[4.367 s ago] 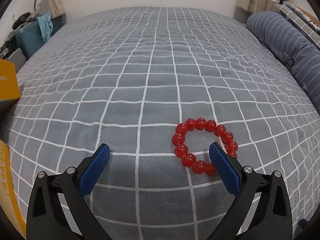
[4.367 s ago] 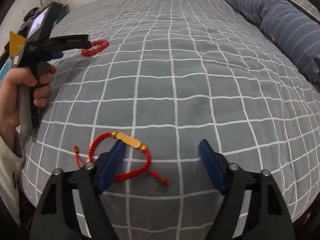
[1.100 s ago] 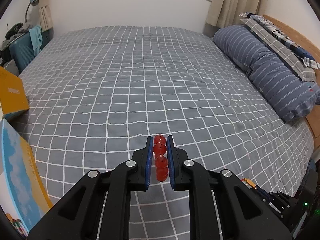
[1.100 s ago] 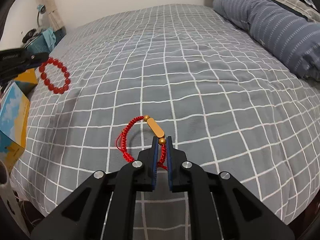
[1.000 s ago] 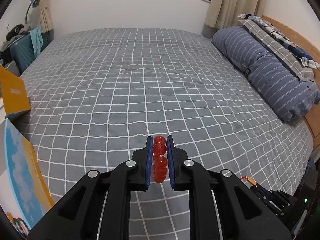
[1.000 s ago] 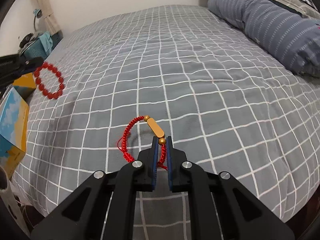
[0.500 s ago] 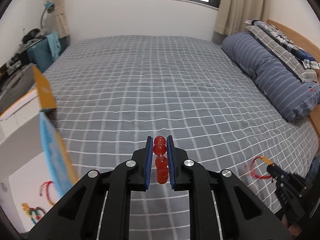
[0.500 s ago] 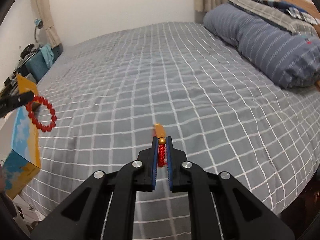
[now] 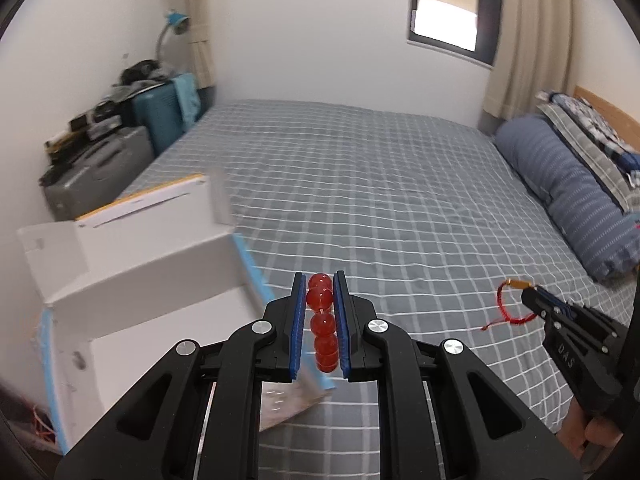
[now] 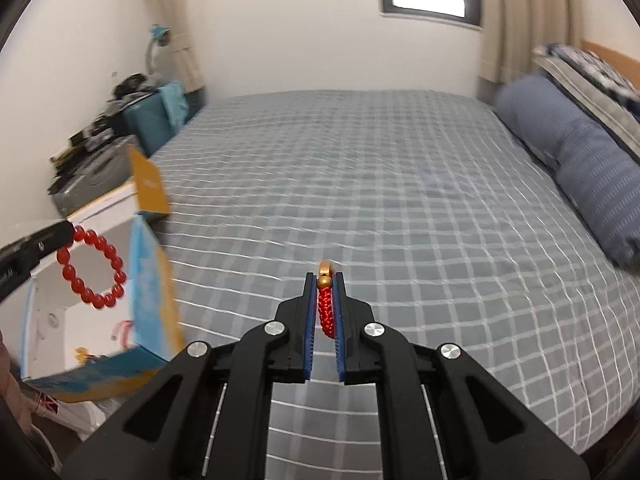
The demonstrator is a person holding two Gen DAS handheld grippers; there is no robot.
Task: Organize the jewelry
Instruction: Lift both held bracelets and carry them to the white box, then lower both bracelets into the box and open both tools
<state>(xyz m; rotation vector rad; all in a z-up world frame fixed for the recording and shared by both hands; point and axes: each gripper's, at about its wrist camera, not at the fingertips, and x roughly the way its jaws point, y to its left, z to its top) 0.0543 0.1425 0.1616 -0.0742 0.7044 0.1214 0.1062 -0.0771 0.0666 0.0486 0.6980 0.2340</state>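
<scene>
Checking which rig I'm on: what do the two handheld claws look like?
Both match. The left claw and right claw have glossy black plastic linkage arms with round silver rivets, and flat fingers faced with ribbed blue pads. Seen side-on from the left wrist, the right claw's body carries small embossed lettering. No cables or sleeves are visible.

setting: bedroom in a home. large bed (image 9: 380, 208) under a grey cover checked with white lines; long blue striped bolster pillow (image 9: 568, 196) along its right side, folded plaid bedding (image 9: 588, 136) behind it against a wooden headboard (image 9: 604, 104). white walls; small dark-framed window (image 9: 448, 12) with beige curtains (image 9: 520, 40). left of the bed: teal suitcase (image 9: 160, 116), grey hard case (image 9: 100, 168), blue desk lamp (image 9: 176, 24), loose clutter on top. open white cardboard box (image 9: 132, 280) at the bed's near left edge.
</scene>
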